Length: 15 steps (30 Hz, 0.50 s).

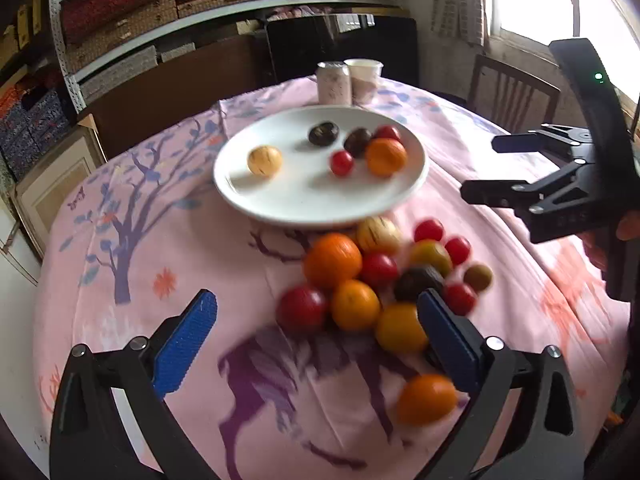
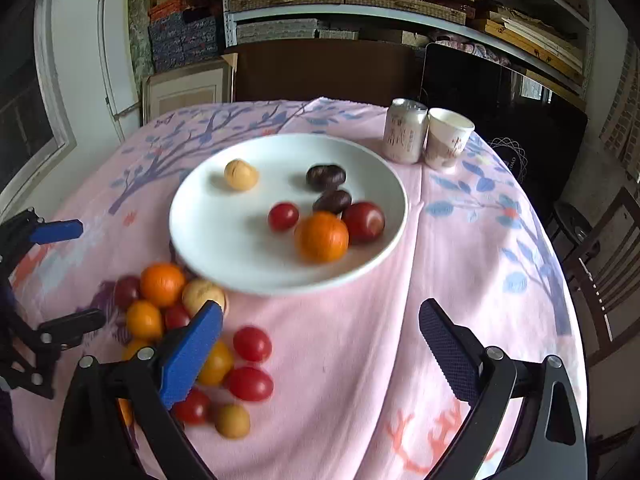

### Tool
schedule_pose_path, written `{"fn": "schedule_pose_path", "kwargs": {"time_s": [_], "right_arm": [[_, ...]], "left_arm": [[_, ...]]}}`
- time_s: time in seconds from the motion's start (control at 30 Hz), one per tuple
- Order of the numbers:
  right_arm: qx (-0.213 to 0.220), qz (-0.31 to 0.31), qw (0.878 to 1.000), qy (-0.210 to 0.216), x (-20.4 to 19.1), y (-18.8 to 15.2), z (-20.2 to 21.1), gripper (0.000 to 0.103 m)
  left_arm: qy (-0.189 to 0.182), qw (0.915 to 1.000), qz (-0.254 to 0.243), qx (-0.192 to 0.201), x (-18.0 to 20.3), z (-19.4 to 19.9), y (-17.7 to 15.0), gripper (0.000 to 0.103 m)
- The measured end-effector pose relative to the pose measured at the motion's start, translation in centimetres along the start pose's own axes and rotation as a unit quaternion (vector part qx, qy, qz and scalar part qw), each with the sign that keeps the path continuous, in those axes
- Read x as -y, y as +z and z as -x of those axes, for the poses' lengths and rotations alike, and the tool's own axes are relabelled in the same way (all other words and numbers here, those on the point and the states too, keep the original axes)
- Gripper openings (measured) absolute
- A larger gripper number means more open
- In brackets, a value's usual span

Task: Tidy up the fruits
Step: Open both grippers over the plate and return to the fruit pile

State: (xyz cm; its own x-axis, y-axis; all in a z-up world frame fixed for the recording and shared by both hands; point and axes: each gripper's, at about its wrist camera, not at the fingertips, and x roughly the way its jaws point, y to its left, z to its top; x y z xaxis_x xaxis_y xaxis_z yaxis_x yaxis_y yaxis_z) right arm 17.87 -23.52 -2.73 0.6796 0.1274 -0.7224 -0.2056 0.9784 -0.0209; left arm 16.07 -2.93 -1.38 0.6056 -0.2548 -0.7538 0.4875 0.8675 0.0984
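Observation:
A white plate (image 1: 304, 200) (image 2: 224, 248) sits mid-table holding several fruits: a pale yellow one (image 1: 264, 161), two dark ones (image 1: 323, 133), red tomatoes (image 1: 342, 163) and an orange (image 1: 385, 156) (image 2: 322, 236). A loose pile of oranges (image 1: 332, 260), tomatoes (image 1: 379, 268) and other fruits (image 2: 252, 344) lies on the cloth in front of the plate. My left gripper (image 1: 316, 320) is open and empty, hovering just before the pile. My right gripper (image 2: 320, 332) is open and empty, right of the pile, below the plate; it also shows in the left wrist view (image 1: 480, 168).
A can (image 2: 404, 130) and a paper cup (image 2: 448, 138) stand behind the plate at the far table edge. The round table has a pink patterned cloth (image 2: 460, 240). A wooden chair (image 2: 608, 264) stands at the right. Shelves with boxes fill the back wall.

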Motion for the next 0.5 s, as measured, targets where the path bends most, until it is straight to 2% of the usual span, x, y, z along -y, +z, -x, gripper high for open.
{"fn": "schedule_pose_path", "kwargs": {"time_s": [0.1, 0.23, 0.3, 0.33, 0.37, 0.4, 0.43, 0.47, 0.5], "right_arm": [[-0.028, -0.004, 0.999, 0.032, -0.6, -3.2, -0.4, 0.099], [-0.056, 0.014, 0.998, 0.038, -1.8, -4.8, -1.5, 0.095], [-0.064, 0.018, 0.997, 0.051, -2.3, -5.1, -2.1, 0.082], [-0.058, 0.022, 0.997, 0.052, -2.6, -5.2, -2.2, 0.079], [-0.056, 0.028, 0.996, 0.058, -3.0, -5.1, -2.1, 0.068], [-0.052, 0.034, 0.996, 0.065, -3.5, -5.0, -1.9, 0.048], [-0.056, 0.031, 0.996, 0.069, -3.9, -5.1, -1.8, 0.038], [-0.060, 0.025, 0.996, 0.062, -4.1, -5.1, -1.7, 0.027], [-0.065, 0.020, 0.997, 0.048, -4.4, -5.2, -1.3, 0.027]], "left_arm": [[-0.009, 0.9990, -0.031, -0.032, 2.4, 0.4, -3.6, 0.099], [0.005, 0.9956, -0.069, -0.064, 4.3, -1.4, -6.1, 0.099], [-0.004, 0.9960, -0.061, -0.065, 4.1, -2.4, -6.3, 0.098], [-0.018, 0.9967, -0.053, -0.058, 3.9, -2.6, -6.1, 0.089], [-0.048, 0.9964, -0.041, -0.057, 3.6, -2.8, -5.9, 0.078], [-0.079, 0.9952, -0.026, -0.052, 3.3, -2.9, -5.8, 0.059], [-0.085, 0.9956, -0.017, -0.038, 3.3, -2.6, -5.7, 0.039], [-0.100, 0.9943, -0.011, -0.034, 3.3, -2.6, -5.7, 0.038], [-0.101, 0.9942, -0.007, -0.036, 3.2, -2.6, -5.6, 0.037]]}}
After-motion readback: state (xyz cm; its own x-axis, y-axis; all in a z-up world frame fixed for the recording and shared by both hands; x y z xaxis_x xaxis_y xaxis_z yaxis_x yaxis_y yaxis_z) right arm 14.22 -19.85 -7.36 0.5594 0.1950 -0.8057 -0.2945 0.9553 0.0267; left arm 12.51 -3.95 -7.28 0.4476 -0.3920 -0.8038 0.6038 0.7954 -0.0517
